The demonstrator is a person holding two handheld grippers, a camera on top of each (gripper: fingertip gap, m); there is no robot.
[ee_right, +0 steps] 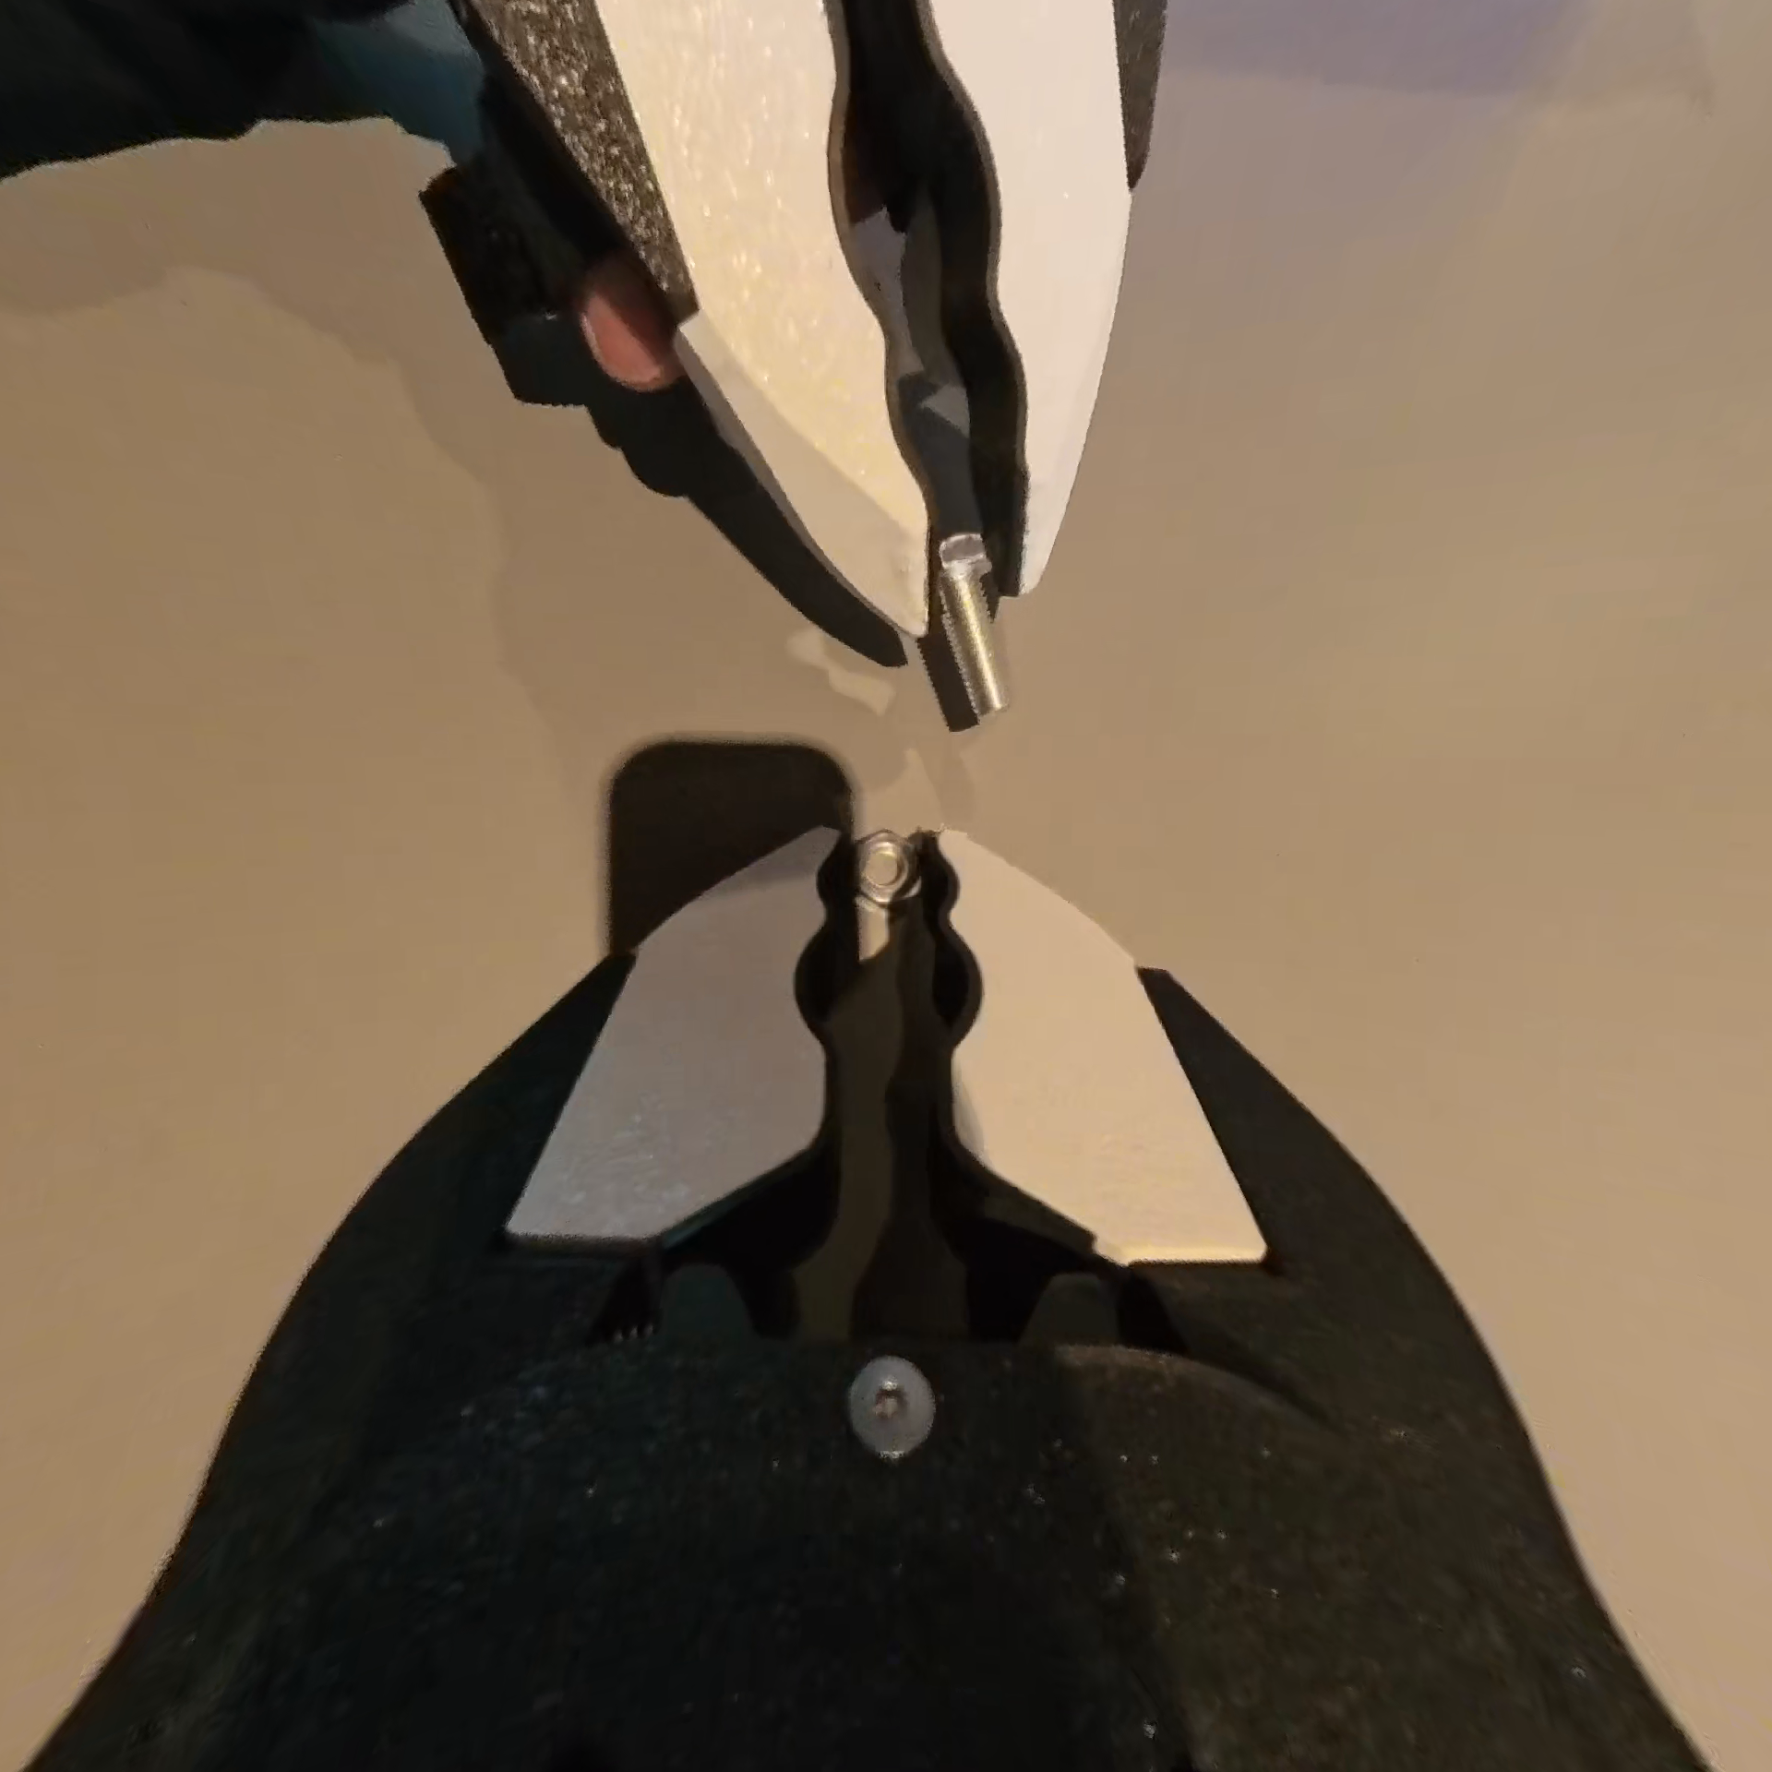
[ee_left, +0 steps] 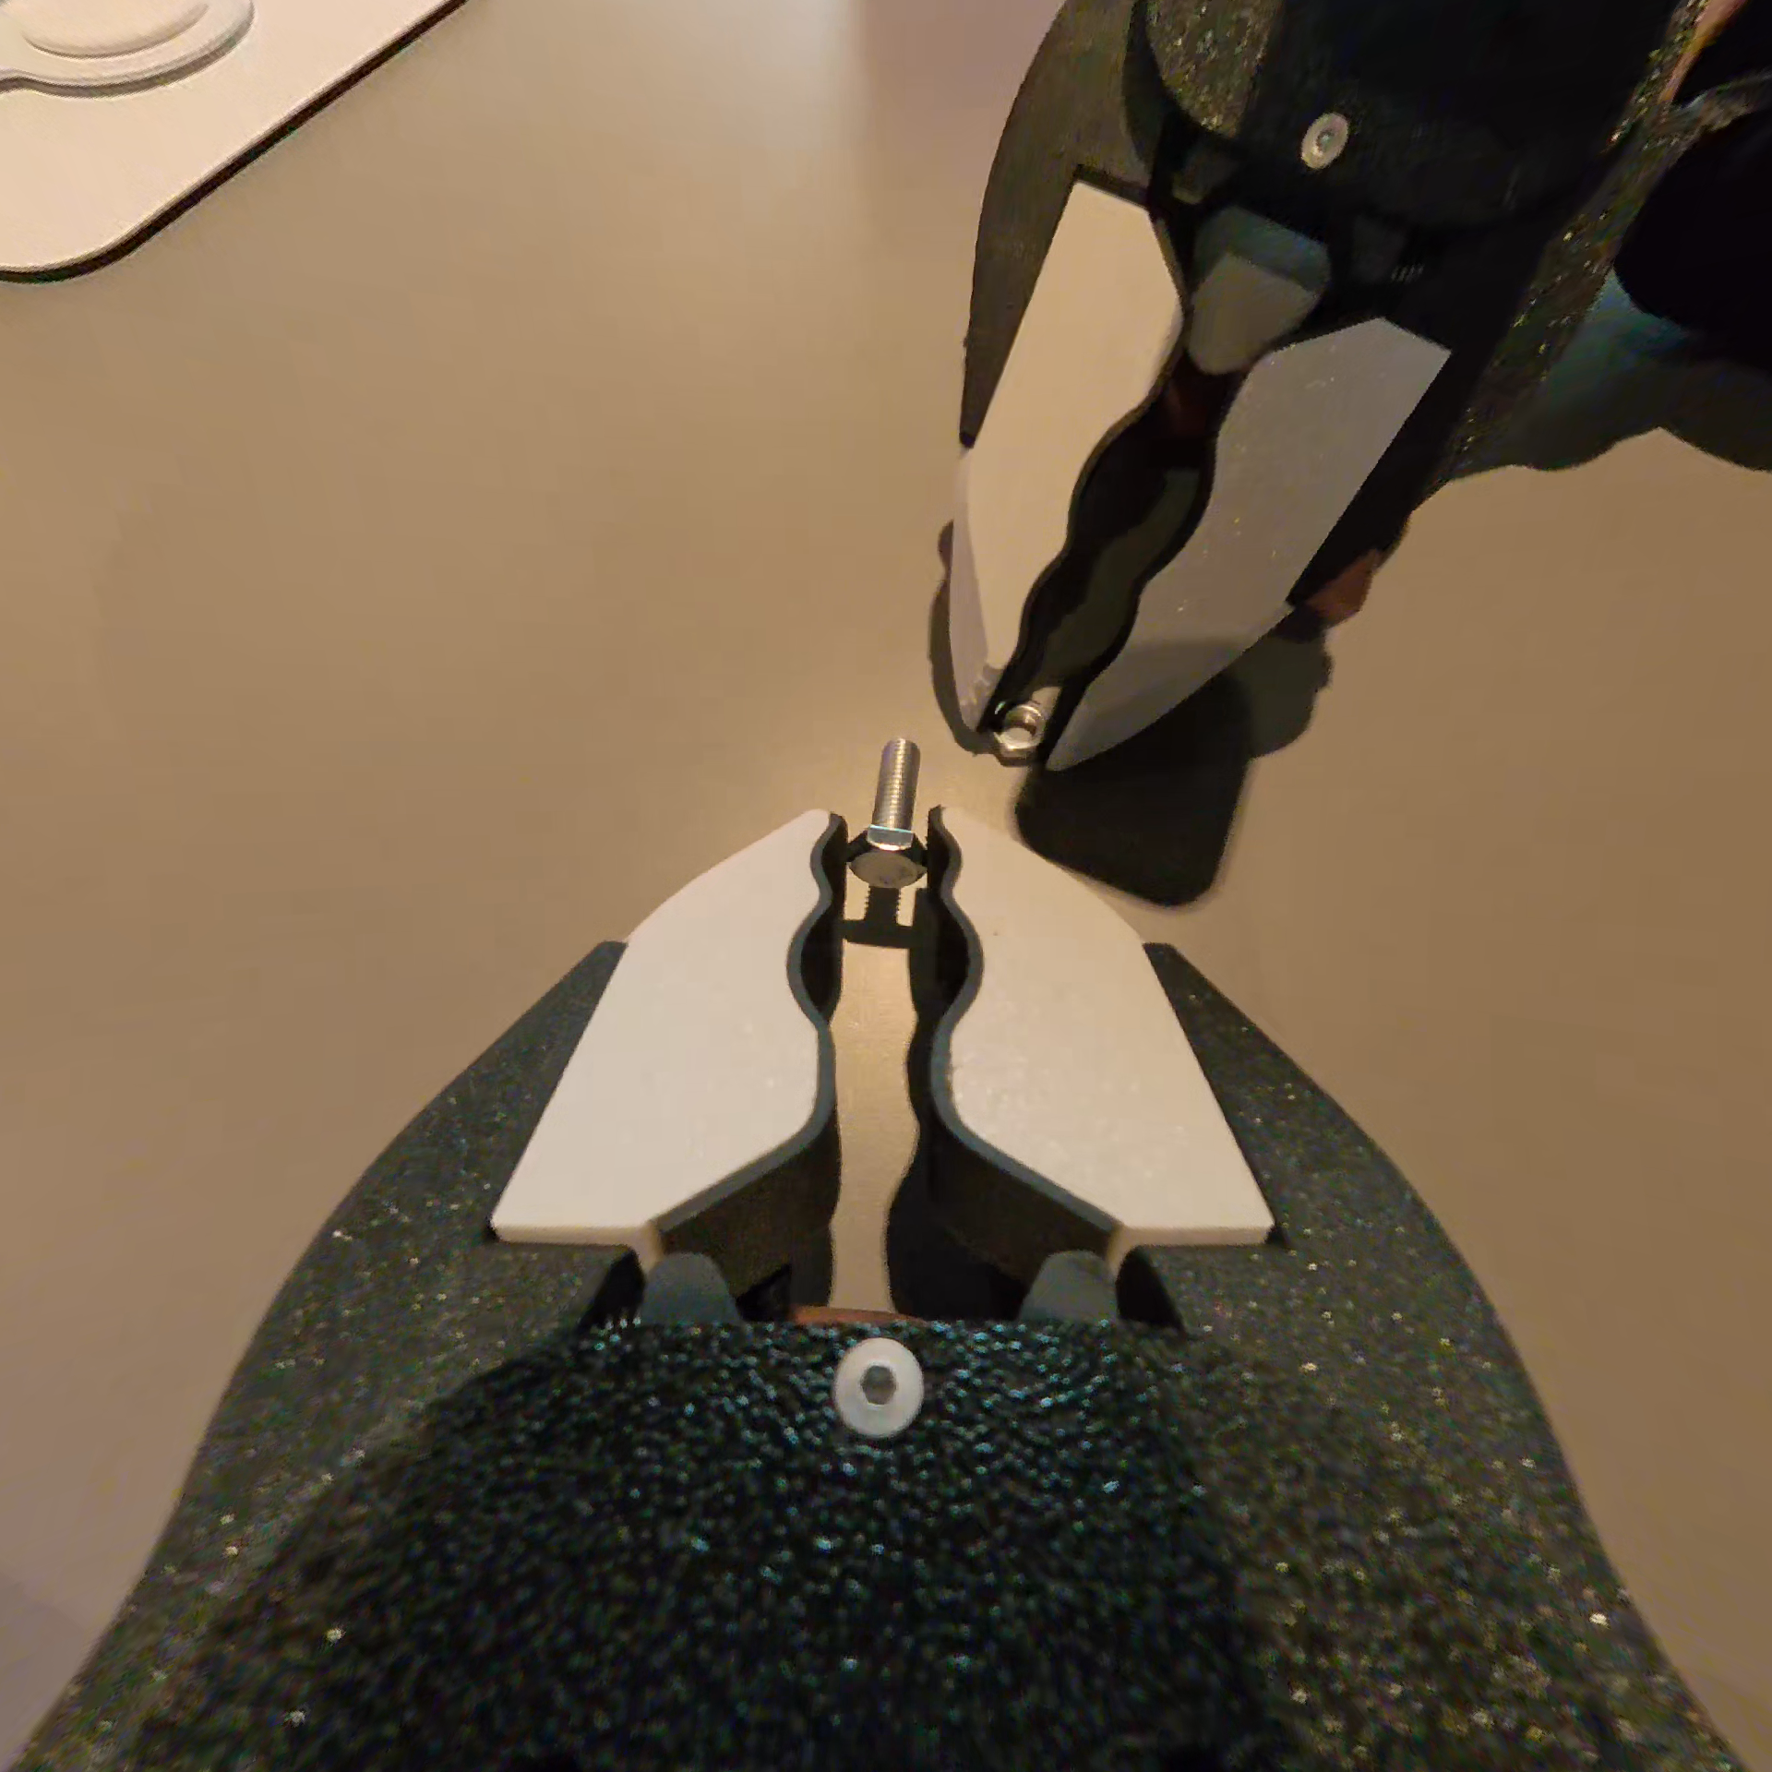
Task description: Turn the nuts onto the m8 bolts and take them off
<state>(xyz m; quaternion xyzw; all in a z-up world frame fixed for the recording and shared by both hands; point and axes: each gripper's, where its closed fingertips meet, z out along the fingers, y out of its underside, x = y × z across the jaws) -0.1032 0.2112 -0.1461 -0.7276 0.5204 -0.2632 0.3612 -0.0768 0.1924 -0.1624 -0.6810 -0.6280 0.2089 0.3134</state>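
My left gripper (ee_left: 884, 832) is shut on the hex head of a silver M8 bolt (ee_left: 894, 788), whose threaded shank points forward past the fingertips. It also shows in the right wrist view (ee_right: 968, 590), with the bolt (ee_right: 973, 638) pointing toward my right gripper. My right gripper (ee_right: 887, 844) is shut on a silver hex nut (ee_right: 884, 874) at its fingertips, hole facing up. In the left wrist view the right gripper (ee_left: 1018, 721) comes in from the upper right with the nut (ee_left: 1022, 731) a short gap right of the bolt's tip. Nut and bolt are apart.
A beige tabletop (ee_left: 479, 623) lies under both grippers. A white mat with a dark edge (ee_left: 144, 153) lies at the far left corner. A person's fingertip (ee_right: 623, 326) shows on the left gripper's handle. The tips of one gripper are about 4 cm away from the tips of the other.
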